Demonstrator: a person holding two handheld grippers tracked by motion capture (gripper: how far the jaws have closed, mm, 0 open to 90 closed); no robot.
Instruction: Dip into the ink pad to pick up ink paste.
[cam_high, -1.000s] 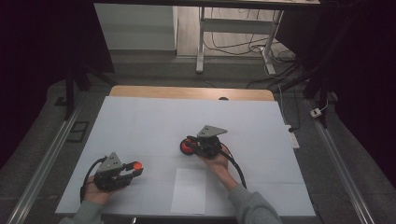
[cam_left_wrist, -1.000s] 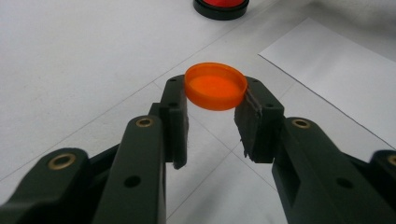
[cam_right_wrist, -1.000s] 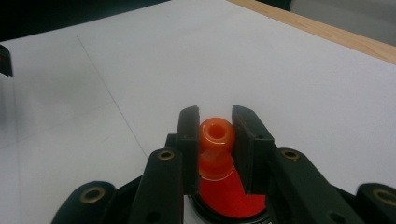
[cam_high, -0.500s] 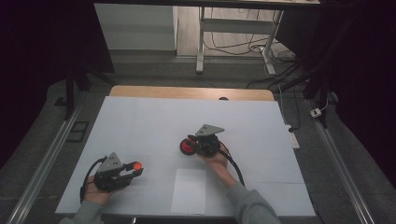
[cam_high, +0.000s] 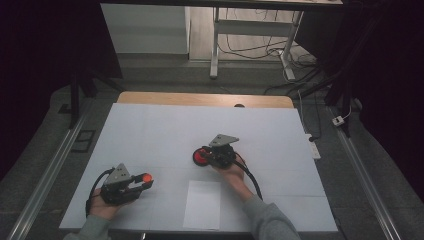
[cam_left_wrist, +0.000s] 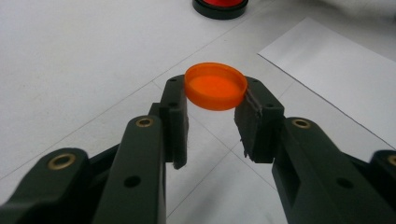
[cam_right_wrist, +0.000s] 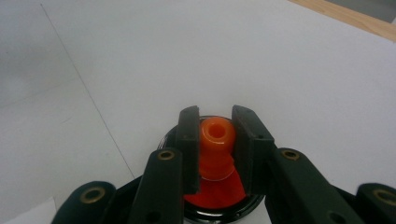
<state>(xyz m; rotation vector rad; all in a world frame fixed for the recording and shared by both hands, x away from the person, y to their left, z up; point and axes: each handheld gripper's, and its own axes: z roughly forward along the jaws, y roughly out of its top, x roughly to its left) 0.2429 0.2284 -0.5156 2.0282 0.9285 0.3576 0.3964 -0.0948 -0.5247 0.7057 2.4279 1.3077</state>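
My left gripper (cam_high: 144, 178) sits near the table's front left, shut on a shallow orange cap (cam_high: 146, 177) held by its rim just above the table. In the left gripper view the cap (cam_left_wrist: 215, 86) faces the camera with its hollow side, pinched between both pads. At mid-table my right gripper (cam_high: 207, 156) is shut on an orange knob (cam_right_wrist: 216, 135). The knob stands on a round red disc in a black rim (cam_right_wrist: 215, 196), which shows at the gripper's left side (cam_high: 200, 159). The same disc (cam_left_wrist: 220, 4) shows at the top of the left gripper view.
A white sheet of paper (cam_high: 202, 204) lies at the table's front edge between the two hands. The table (cam_high: 165, 130) is covered in white, with a wooden strip (cam_high: 200, 98) along the far edge. Desk legs and cables stand on the floor beyond.
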